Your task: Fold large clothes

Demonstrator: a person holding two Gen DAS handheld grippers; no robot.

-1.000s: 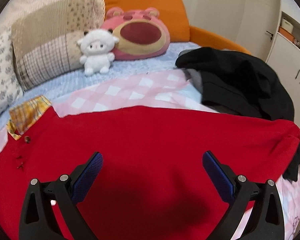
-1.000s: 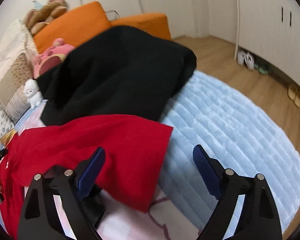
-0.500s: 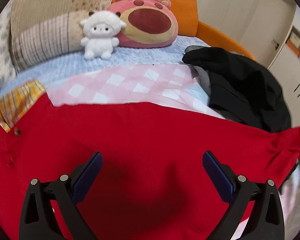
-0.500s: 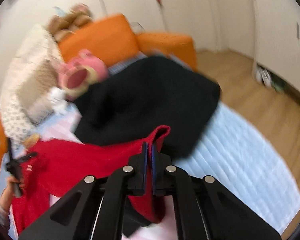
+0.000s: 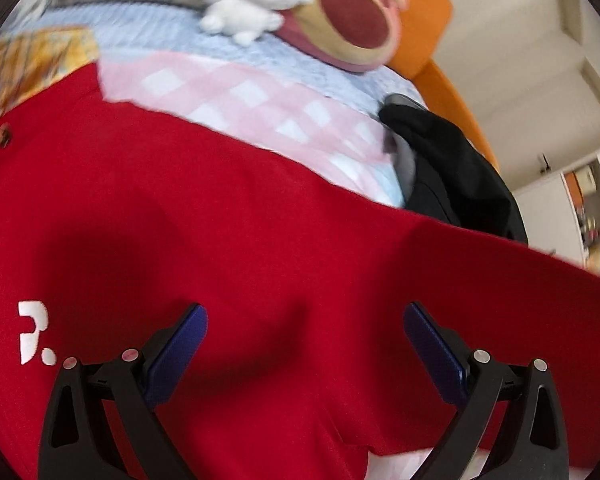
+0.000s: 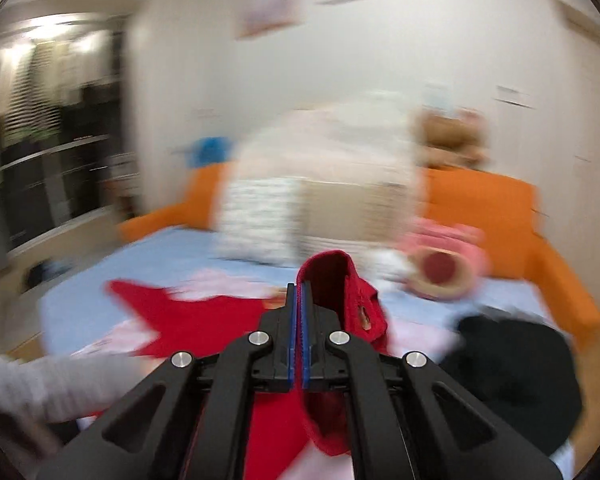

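While the red polo shirt (image 5: 260, 240) lies spread on the bed (image 5: 172, 36), the right gripper (image 6: 299, 296) pinches its raised fold tight; the left gripper (image 5: 306, 336) gapes empty above the shirt's body.

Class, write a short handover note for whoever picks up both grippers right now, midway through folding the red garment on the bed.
Right gripper: shut on an edge of the red garment, lifted above the bed.
Left gripper: open, holding nothing, over the garment's spread body.
Black clothes lie in a heap beside it.
Done: one edge gripped and raised.
Left: carry that edge across, lay it down, smooth, finish the folds.
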